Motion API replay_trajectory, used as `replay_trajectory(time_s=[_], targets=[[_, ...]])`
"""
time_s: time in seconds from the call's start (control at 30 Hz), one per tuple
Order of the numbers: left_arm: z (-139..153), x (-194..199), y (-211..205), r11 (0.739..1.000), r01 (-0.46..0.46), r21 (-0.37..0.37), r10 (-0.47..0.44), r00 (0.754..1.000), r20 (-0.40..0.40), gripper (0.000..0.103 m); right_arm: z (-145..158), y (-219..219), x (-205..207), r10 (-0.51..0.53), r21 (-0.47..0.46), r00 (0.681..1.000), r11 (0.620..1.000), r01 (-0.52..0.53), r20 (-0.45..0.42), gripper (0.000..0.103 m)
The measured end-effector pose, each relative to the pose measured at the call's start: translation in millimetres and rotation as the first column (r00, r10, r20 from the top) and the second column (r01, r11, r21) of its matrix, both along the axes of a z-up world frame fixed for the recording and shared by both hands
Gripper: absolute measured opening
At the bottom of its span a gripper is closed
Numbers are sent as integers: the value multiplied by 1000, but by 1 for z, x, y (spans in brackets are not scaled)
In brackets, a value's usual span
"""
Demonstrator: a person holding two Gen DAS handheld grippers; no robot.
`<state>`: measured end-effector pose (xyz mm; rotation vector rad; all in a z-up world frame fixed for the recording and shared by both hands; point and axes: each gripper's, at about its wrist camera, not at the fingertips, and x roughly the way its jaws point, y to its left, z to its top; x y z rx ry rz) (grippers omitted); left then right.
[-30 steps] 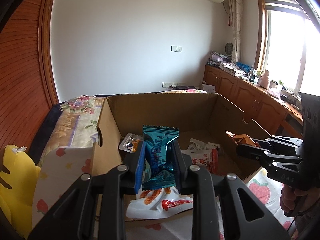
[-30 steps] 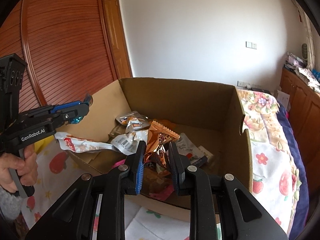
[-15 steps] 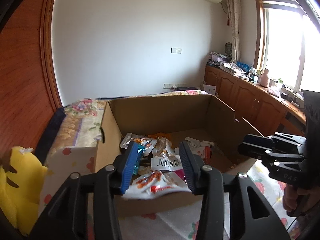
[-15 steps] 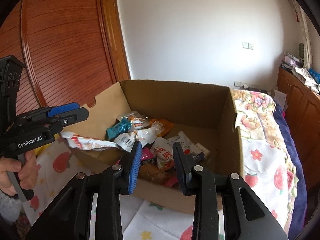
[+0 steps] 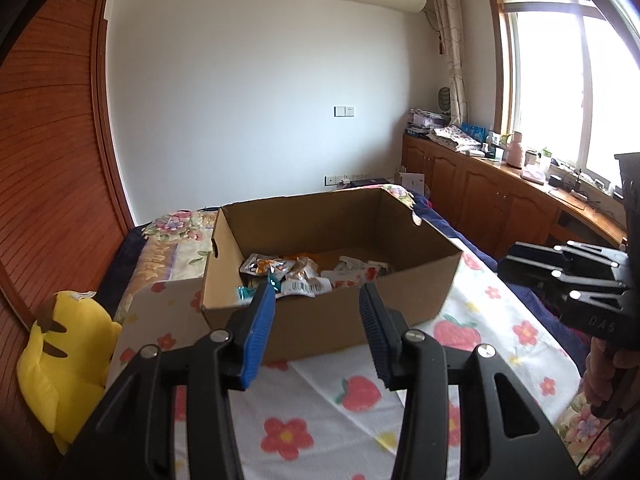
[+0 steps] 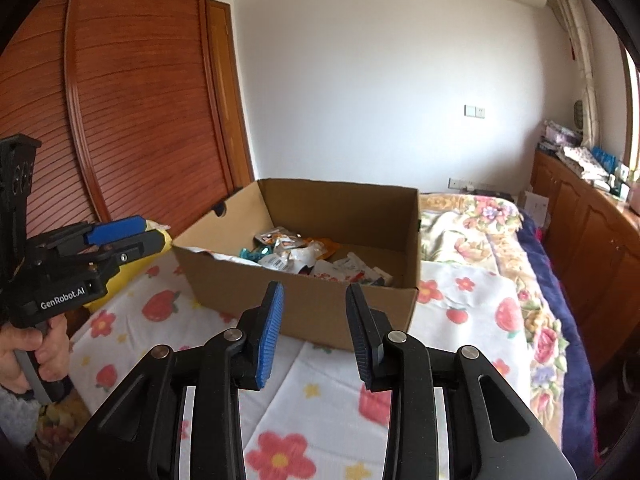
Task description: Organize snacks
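A brown cardboard box (image 5: 344,312) stands on the bed and holds several snack packets (image 5: 304,276), white, orange and teal. The box also shows in the right wrist view (image 6: 320,304) with its snack packets (image 6: 316,260). My left gripper (image 5: 318,320) is open and empty, held back from the box's near wall. My right gripper (image 6: 315,312) is open and empty, also short of the box. The right gripper shows at the right edge of the left wrist view (image 5: 568,276). The left gripper shows at the left of the right wrist view (image 6: 116,240).
A white cloth with strawberries and flowers (image 5: 360,400) covers the bed under the box. A yellow plush toy (image 5: 60,356) lies at the left. Wooden cabinets (image 5: 500,208) run along the right wall, and a wooden wardrobe (image 6: 132,120) stands at the left.
One second ago the left gripper held a teal packet and the right an orange one over the box. Both opened, the packets lie in the box, and both grippers have pulled back.
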<state>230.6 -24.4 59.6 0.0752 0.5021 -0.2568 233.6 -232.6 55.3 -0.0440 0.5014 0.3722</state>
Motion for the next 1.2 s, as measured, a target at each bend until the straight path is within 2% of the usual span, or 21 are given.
replay_trajectory(time_s=[0.2,0.53,0.73,0.77,0.93,1.0,1.13,1.2], targets=[[-1,-36,-5,1000,-12,6,12,1000,-4,45,5,-5,-37,-21,-3,1000,1000,21,20,34],[-12,-90,-9,999,-34,21,34,999,-6,48,-10,-10,-91,-80,1,997,997,80,19,48],[-21,-117,-11,996,-75,39,74,997,20,51,-16,-14,-115,-115,4,993,993,115,38,57],[-22,-121,-11,996,-82,40,81,996,24,55,-17,-14,-119,-116,5,992,993,116,44,60],[-28,-139,-10,993,-109,38,107,993,46,60,-21,-16,-133,-140,13,988,990,139,64,72],[-28,-146,-11,992,-121,29,119,991,65,69,-23,-16,-137,-150,9,986,989,150,68,77],[-26,-154,-11,988,-150,41,146,985,94,71,-28,-17,-145,-170,16,983,985,170,75,88],[-26,-157,-10,986,-159,40,154,982,105,84,-29,-16,-147,-184,6,980,983,184,82,90]])
